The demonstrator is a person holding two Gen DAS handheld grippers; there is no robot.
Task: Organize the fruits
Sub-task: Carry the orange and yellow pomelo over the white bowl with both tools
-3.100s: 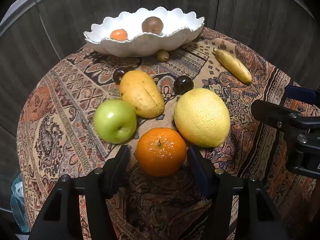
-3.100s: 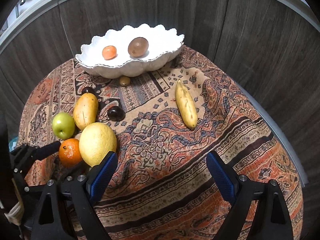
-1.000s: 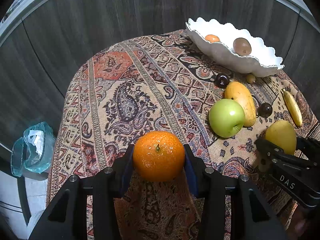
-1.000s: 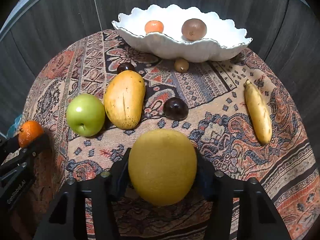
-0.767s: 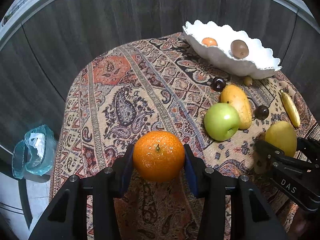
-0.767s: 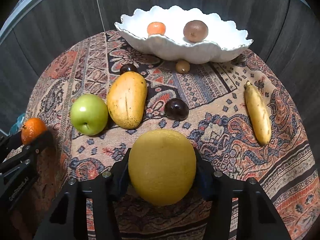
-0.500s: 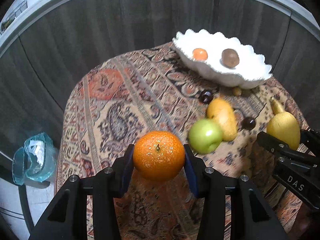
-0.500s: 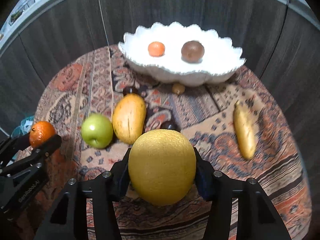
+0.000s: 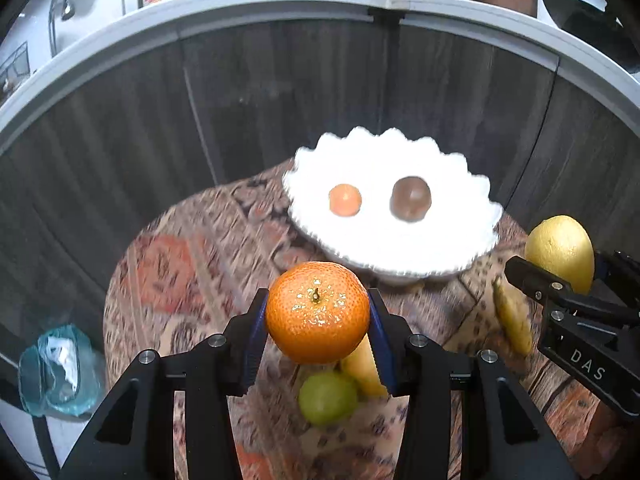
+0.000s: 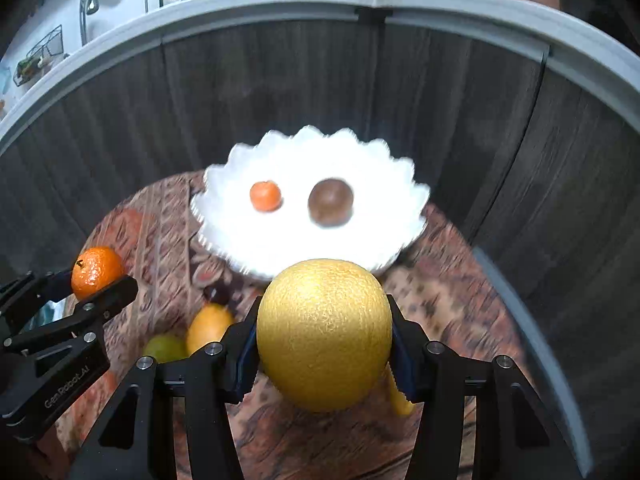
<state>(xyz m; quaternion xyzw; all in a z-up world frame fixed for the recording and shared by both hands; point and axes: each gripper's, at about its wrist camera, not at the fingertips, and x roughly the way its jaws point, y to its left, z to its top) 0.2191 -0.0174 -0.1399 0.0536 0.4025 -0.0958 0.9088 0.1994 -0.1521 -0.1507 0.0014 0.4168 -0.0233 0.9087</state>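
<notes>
Left wrist view: the left gripper (image 9: pixel 318 316) has its two fingers (image 9: pixel 253 334) clamped on one orange (image 9: pixel 317 312), stem toward the camera, held up off the surface (image 9: pixel 180 264). Right wrist view: the right gripper (image 10: pixel 324 338) has its two fingers (image 10: pixel 402 354) pressed against the sides of one large yellow citrus fruit (image 10: pixel 324 334), also in the air. Each gripper shows at the edge of the other's view, with its fruit between its fingers.

Below the held fruit, on the patterned cloth (image 10: pixel 160 232) over the surface, lie one green apple (image 9: pixel 327 398) and, touching it, one mango (image 10: pixel 208 328), partly hidden behind the fingers. One banana (image 9: pixel 512 320) lies on the right side of the cloth. Two small dark round fruits (image 10: pixel 216 294) lie near the bowl's front edge; motion blur makes them hard to tell apart.

Farther back stands one white scalloped bowl (image 9: pixel 448 240). It holds two things: one small orange fruit (image 9: pixel 345 199) on the left and one brown round fruit (image 9: pixel 411 199) on the right, apart from each other.

Beyond the surface's left edge sits one crumpled blue-green plastic bag (image 9: pixel 56 376).
</notes>
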